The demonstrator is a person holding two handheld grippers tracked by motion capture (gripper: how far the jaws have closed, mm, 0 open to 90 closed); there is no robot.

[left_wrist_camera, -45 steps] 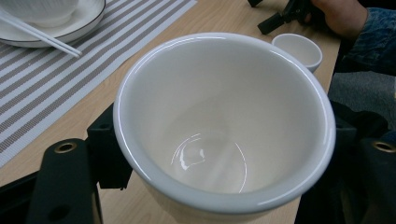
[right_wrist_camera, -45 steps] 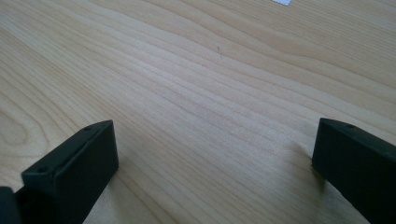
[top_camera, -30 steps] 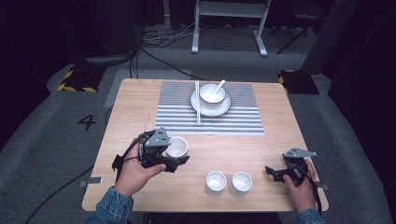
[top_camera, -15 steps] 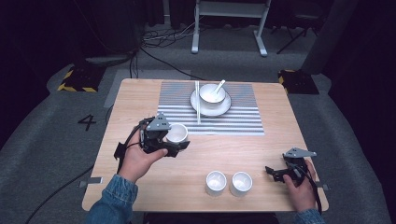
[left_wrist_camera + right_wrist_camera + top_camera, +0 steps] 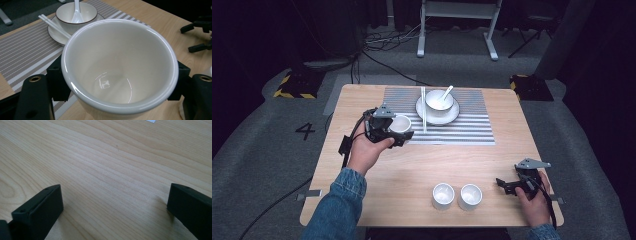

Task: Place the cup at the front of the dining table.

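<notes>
Your left gripper [image 5: 399, 131] clamps a white cup [image 5: 400, 123] at the striped mat's [image 5: 467, 130] edge. Your right gripper [image 5: 508, 184] rests wide open on the table [image 5: 412, 170]. A "4" [image 5: 305, 131] marks the floor.

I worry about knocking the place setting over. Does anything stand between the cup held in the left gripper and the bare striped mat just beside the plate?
Nothing visible does. The cup, clamped in the left gripper, hangs at the mat's left edge; the chopsticks and plate lie beyond that bare strip.
</notes>
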